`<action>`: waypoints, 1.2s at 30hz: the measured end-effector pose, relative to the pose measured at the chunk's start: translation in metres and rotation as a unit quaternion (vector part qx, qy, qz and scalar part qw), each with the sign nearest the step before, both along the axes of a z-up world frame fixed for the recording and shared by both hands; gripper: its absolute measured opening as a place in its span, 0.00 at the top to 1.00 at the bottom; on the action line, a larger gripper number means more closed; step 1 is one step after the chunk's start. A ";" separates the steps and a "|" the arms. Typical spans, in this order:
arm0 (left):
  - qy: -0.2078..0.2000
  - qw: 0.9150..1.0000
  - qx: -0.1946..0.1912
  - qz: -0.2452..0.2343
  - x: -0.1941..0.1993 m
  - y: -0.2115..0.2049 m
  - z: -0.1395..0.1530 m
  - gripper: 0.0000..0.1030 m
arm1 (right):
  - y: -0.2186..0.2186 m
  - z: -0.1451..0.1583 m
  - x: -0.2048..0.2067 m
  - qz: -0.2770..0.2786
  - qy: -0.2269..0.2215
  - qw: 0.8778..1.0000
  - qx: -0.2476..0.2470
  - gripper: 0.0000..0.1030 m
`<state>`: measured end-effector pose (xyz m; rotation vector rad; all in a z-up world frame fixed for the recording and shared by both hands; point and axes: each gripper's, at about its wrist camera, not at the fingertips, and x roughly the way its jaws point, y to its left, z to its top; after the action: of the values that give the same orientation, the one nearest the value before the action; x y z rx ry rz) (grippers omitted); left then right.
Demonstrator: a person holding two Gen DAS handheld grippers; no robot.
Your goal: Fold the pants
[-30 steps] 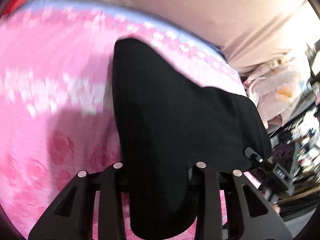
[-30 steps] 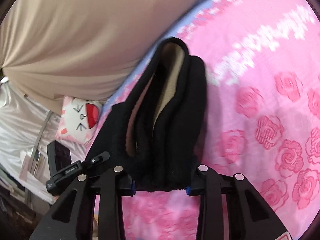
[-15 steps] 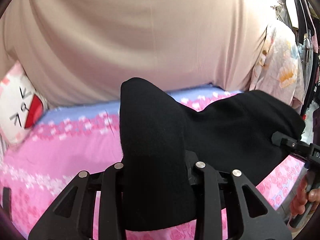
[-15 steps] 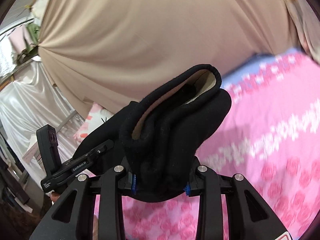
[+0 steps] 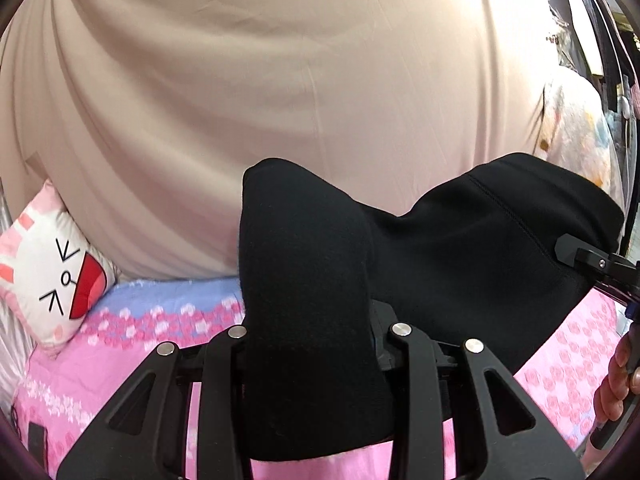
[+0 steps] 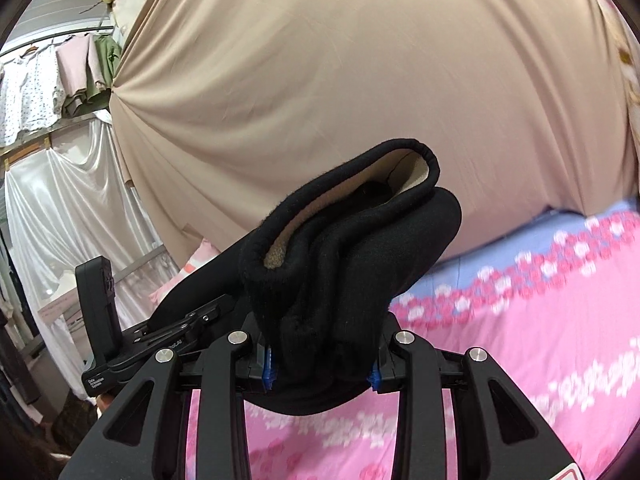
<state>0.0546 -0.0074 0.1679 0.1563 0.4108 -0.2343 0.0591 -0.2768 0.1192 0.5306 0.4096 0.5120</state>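
Left wrist view shows my left gripper (image 5: 312, 344) clamped on a thick bunch of the black pants (image 5: 472, 256), with the cloth standing up past the jaws and running across to the right gripper (image 5: 588, 260), whose tip sits at the far right edge of that picture. In the right wrist view my right gripper (image 6: 320, 364) is clamped on the other end, where a rolled hem or waistband opening shows a tan lining, and the left gripper (image 6: 172, 332) appears off to the side. I judge the pants are held this way, raised off the bed (image 5: 168, 312) and stretched between both grippers, so the span hangs as one even panel that can be laid down or doubled over cleanly. How much cloth hangs below the jaws I cannot see.

For room, the pink rose-print bed spreads bare beneath and ahead of both grippers, with its lilac border running along the beige curtain (image 5: 280, 80) at the back. A cat-face pillow (image 5: 44, 260) leans in the far left corner, well apart from the pants. A dark flat object (image 5: 38, 440) lies near the bed's left edge; I cannot tell what it is. Hanging clothes and a rack crowd the right margin, so I would keep any lowering over the open middle of the bed.
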 end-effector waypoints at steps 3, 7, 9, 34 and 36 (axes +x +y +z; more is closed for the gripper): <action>-0.017 1.000 -0.012 -0.002 0.020 0.002 0.003 0.70 | -0.002 0.001 0.027 -0.002 -0.008 1.000 0.001 0.70; -0.018 0.999 -0.034 0.009 0.064 0.004 -0.004 0.69 | -0.004 -0.014 0.076 0.005 -0.010 1.000 0.010 0.70; -0.018 0.999 -0.040 0.016 0.091 0.004 -0.015 0.69 | -0.005 -0.026 0.100 0.008 -0.004 1.000 0.020 0.70; 0.175 0.980 -0.047 0.081 0.246 0.044 -0.216 0.34 | 0.025 -0.237 0.254 0.016 0.243 0.969 -0.041 0.46; 0.175 0.979 -0.050 0.095 0.234 0.061 -0.214 0.29 | 0.013 -0.245 0.245 0.011 0.275 0.961 -0.026 0.42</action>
<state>0.2889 0.0535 -0.0465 -0.0253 0.7589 -0.0915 0.3040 -0.2640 -0.1258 0.6162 0.9580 0.3668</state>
